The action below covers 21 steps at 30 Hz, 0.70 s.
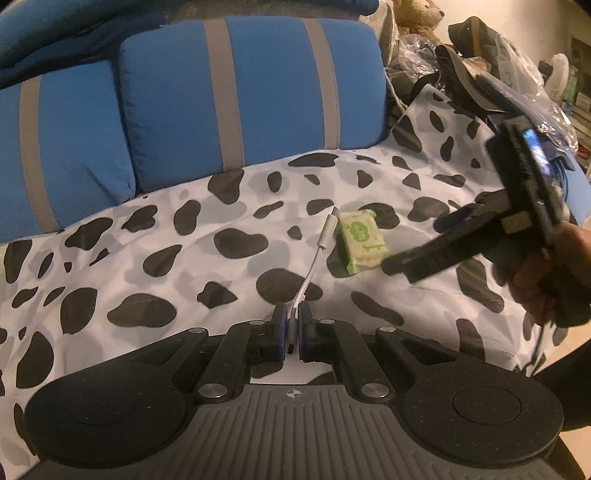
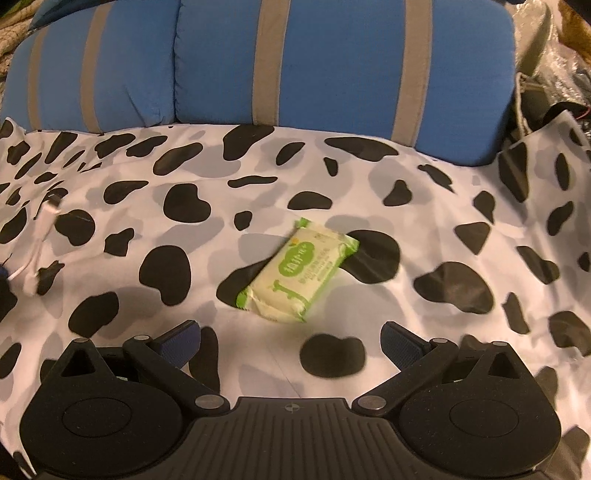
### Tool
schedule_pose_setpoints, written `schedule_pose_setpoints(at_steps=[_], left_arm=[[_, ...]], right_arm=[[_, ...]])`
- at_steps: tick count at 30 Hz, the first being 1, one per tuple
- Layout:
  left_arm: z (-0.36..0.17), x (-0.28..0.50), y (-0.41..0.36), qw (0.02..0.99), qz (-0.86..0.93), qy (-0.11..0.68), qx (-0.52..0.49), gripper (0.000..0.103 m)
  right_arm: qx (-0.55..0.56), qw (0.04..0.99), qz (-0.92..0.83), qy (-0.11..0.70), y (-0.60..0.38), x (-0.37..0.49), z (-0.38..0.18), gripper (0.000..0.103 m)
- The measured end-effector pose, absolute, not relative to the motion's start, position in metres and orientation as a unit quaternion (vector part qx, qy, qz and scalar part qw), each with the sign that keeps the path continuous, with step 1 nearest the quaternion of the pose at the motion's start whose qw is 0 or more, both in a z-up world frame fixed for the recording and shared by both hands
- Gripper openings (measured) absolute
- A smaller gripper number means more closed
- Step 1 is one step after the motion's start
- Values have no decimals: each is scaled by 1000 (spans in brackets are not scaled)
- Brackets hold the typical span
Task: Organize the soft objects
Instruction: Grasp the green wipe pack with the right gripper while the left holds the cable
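Note:
A green and cream tissue pack lies on the cow-print sheet; it also shows in the left wrist view. My right gripper is open and empty, hovering just short of the pack; its fingers reach in beside the pack in the left wrist view. My left gripper is shut on one end of a white adapter cable, whose far plug lies next to the pack. The cable also shows at the left edge of the right wrist view.
Blue cushions with grey stripes line the back of the sheet, also in the right wrist view. A pile of bags, clothes and plastic sits at the right, with a plush bear behind.

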<state>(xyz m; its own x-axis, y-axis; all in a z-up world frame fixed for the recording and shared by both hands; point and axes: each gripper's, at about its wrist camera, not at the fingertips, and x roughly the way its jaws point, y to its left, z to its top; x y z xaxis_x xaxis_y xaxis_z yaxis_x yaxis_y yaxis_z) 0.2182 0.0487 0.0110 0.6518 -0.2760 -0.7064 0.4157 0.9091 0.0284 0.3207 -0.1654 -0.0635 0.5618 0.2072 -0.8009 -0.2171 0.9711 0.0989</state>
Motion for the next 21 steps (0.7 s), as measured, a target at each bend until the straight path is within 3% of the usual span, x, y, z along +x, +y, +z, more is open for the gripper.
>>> schedule_pose_setpoints(at_steps=[14, 21], left_arm=[[8, 223, 64, 900, -178, 389, 87, 7], [8, 224, 63, 900, -174, 389, 92, 6]], right_arm=[[57, 879, 37, 472, -155, 381, -105, 103], [31, 879, 13, 475, -148, 393, -119, 100]])
